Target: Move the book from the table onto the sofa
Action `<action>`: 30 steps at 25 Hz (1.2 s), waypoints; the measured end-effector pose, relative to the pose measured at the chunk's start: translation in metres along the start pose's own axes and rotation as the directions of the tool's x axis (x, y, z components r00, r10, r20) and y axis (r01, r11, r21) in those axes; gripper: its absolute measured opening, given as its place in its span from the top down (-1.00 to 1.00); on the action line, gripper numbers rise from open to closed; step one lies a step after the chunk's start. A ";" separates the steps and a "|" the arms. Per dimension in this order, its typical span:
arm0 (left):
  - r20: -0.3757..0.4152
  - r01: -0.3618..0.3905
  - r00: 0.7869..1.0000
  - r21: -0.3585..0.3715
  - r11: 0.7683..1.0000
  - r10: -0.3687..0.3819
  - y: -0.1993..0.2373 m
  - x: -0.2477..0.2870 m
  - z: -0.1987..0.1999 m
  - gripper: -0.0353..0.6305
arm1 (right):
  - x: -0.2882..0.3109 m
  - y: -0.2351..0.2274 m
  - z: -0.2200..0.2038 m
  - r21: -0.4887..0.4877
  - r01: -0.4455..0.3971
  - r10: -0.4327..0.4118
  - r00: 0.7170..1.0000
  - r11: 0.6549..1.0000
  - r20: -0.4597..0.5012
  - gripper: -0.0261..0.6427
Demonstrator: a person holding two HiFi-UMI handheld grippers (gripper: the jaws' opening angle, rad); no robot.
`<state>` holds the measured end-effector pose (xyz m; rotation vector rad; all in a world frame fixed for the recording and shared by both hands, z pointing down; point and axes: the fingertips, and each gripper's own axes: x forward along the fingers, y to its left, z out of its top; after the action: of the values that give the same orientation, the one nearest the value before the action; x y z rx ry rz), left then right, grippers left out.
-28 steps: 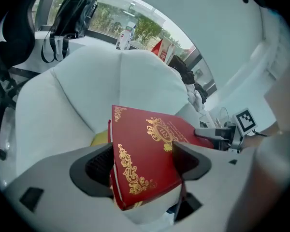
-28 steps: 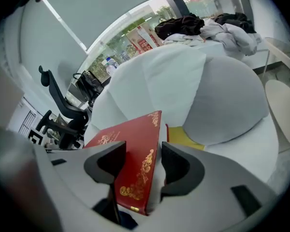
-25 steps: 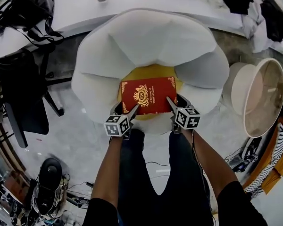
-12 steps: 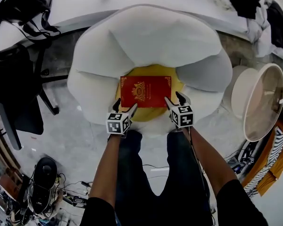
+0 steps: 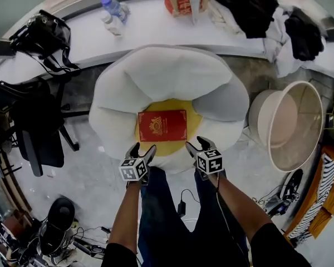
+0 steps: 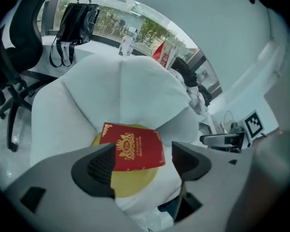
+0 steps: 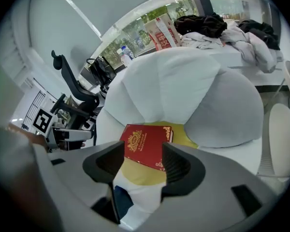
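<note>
White flower sofa (image 5: pixel 167 77) had book (image 5: pixel 162 125) flat on its yellow centre. Left gripper (image 5: pixel 143 148) jaws apart, empty. Right gripper (image 5: pixel 196 144) jaws had just been opening, nothing between them. Both clear of book.

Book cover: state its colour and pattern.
Book: red with gold emblem and corner trim; best in the head view.
</note>
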<state>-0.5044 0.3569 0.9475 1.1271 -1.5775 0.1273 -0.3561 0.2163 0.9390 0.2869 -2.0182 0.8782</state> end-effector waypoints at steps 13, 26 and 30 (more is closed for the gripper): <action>0.288 0.221 0.943 -0.155 0.963 -0.170 -0.259 -0.194 -0.011 -0.09 | -0.264 0.071 0.042 -0.209 -0.219 0.248 0.960 0.953 0.126 0.43; 0.443 0.243 0.819 0.310 0.919 -0.366 -0.376 -0.379 -0.060 0.85 | -0.456 0.248 -0.059 -0.298 -0.066 0.205 0.860 0.952 0.466 0.88; 0.496 0.168 0.786 0.405 0.899 -0.370 -0.396 -0.446 -0.081 0.85 | -0.495 0.295 -0.085 -0.306 -0.001 0.171 0.831 0.952 0.529 0.88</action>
<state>-0.2117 0.4539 0.4304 1.7814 -1.9298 -0.1537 -0.1643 0.4244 0.4301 0.3042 -2.6878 0.5672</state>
